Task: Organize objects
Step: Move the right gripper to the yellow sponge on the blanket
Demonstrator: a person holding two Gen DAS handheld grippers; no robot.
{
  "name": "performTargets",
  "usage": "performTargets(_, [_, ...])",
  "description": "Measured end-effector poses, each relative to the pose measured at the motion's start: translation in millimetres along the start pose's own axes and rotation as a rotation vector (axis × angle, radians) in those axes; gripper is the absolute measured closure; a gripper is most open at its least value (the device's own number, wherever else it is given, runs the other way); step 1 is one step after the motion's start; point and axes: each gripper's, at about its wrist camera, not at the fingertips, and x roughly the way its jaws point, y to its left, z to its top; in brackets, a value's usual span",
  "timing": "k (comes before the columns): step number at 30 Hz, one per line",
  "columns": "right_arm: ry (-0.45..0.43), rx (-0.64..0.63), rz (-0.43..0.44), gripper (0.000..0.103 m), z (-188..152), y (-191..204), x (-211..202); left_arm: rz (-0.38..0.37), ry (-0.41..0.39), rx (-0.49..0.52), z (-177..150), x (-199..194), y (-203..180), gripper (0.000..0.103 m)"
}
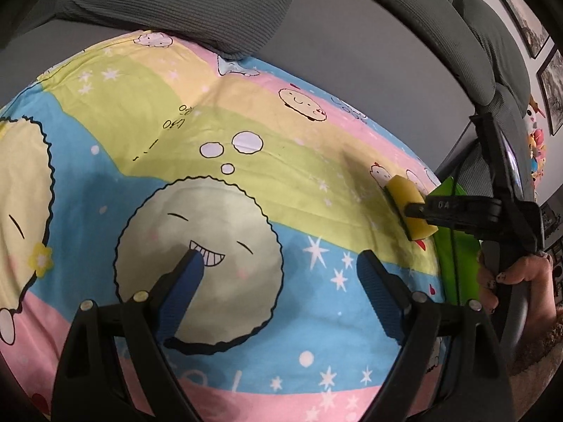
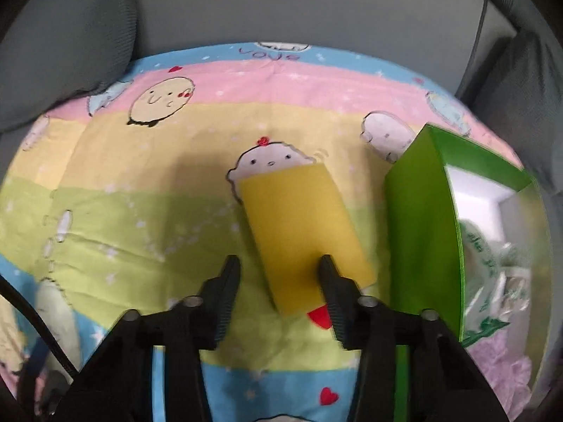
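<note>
Soft cotton sheet (image 2: 147,211) spread flat, printed in pastel bands of pink, cream, lime and blue with cartoon round faces, stars and hearts; faint creases across the weave. On it, near the right edge, a yellow sponge (image 2: 302,232): a rectangular block, matte and finely porous, with a dark scouring layer visible along its underside from the left wrist view (image 1: 410,207). Lying flat, tilted slightly leftward at its far end, covering part of a small cartoon figure. Right gripper (image 2: 278,270) low over the sponge's near end, black ribbed fingers spread apart, released; right finger overlapping the sponge's near right corner, left finger over bare sheet just beside it, nothing clamped. Just right of the sponge, an upright green box (image 2: 418,232), glossy cardboard with sharp folded edges and a clear window showing crinkled white and green packaging inside. Left gripper (image 1: 281,270) held over a large scalloped smiling face print, blue textured pads wide apart, released, holding nothing, well left of the sponge. Far side: grey ribbed sofa cushions (image 1: 197,3) behind the sheet. Far right in the left wrist view, a hand (image 1: 517,281) with dark painted nails around the right gripper's handle.
</note>
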Motion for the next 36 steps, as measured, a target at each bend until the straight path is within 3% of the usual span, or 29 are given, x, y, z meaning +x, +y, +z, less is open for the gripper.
performTargets(6, [-0.03,0.007,0.072,0.08,-10.6,-3.7,-13.3,0.013,-0.007,-0.005,0.3,0.0,1.4,0.015])
performTargets(10, [-0.006,0.013,0.282,0.086,-33.0,1.4,-34.0,0.022,-0.018,-0.023,3.4,-1.4,4.5,0.015])
performTargets(11, [0.008,0.012,0.342,0.096,-41.0,5.4,-38.7,0.023,-0.018,-0.028,3.6,-2.0,5.3,0.015])
performTargets(12, [0.03,0.012,0.406,0.1,-49.1,9.8,-41.9,0.025,-0.016,-0.036,4.0,-2.1,6.8,0.015])
performTargets(15, [0.063,-0.01,0.516,0.101,-69.1,25.5,-48.5,0.009,-0.002,-0.068,4.4,-2.9,12.2,0.015])
performTargets(18, [0.039,-0.033,0.466,0.101,-77.6,35.2,-56.8,-0.007,-0.005,-0.103,5.2,-5.7,16.9,0.015])
performTargets(22, [0.001,-0.007,0.488,0.101,-73.9,27.9,-76.0,-0.01,-0.005,-0.117,4.8,-8.5,18.4,0.015])
performTargets(26, [-0.067,0.04,0.448,0.1,-58.2,6.4,-92.0,-0.014,0.001,-0.116,4.4,-7.5,17.6,0.014])
performTargets(30, [-0.054,0.076,0.401,0.098,-37.8,-10.2,-81.5,-0.025,0.007,-0.107,4.1,-7.2,15.6,0.014])
performTargets(34, [-0.002,0.094,0.365,0.091,-13.8,-11.6,-57.4,-0.03,0.014,-0.096,3.7,-5.6,13.4,0.014])
performTargets(36, [0.008,0.086,0.374,0.078,-3.5,-7.3,-47.7,-0.035,0.022,-0.091,3.5,-4.8,12.8,0.014])
